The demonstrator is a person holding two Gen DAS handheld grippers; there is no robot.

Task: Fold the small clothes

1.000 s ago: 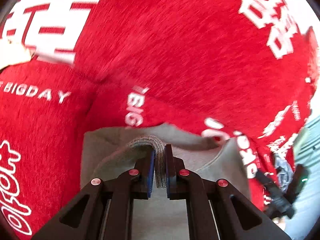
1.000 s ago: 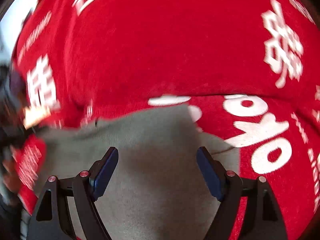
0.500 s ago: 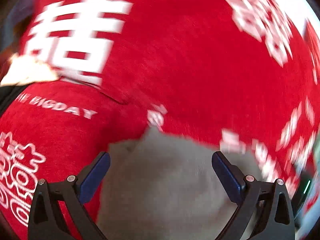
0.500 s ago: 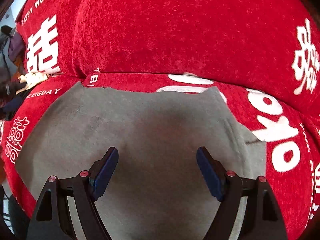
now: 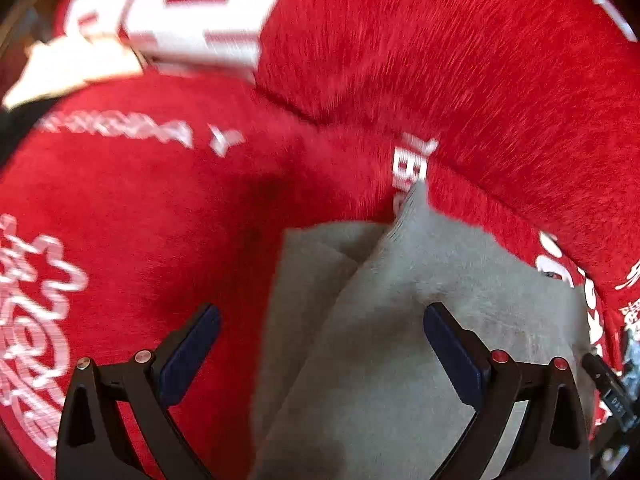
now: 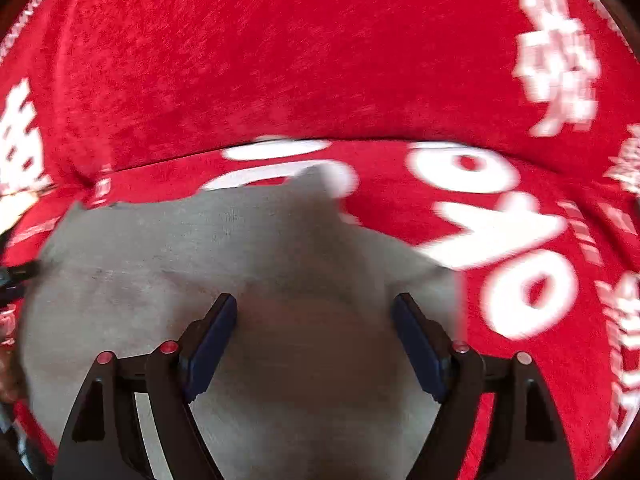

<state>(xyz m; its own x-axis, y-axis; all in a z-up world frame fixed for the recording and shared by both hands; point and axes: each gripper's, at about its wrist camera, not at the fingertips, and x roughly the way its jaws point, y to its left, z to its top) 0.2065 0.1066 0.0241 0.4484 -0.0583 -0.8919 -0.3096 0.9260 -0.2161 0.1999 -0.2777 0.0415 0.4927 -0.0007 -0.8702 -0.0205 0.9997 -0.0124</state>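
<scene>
Grey garment (image 5: 400, 340), folded over, is laid on red printed cover (image 5: 160, 220); left gripper (image 5: 320, 344) and right gripper (image 6: 314, 336) are held spread apart above it, nothing clamped.

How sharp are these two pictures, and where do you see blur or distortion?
Left wrist view: motion blur smears the white lettering on the red plush cover; the grey knitted garment has soft edges. Right wrist view: the lettering is also streaked, while the gripper fingers stay sharp. Both views bend strongly, with dark corners.
</scene>
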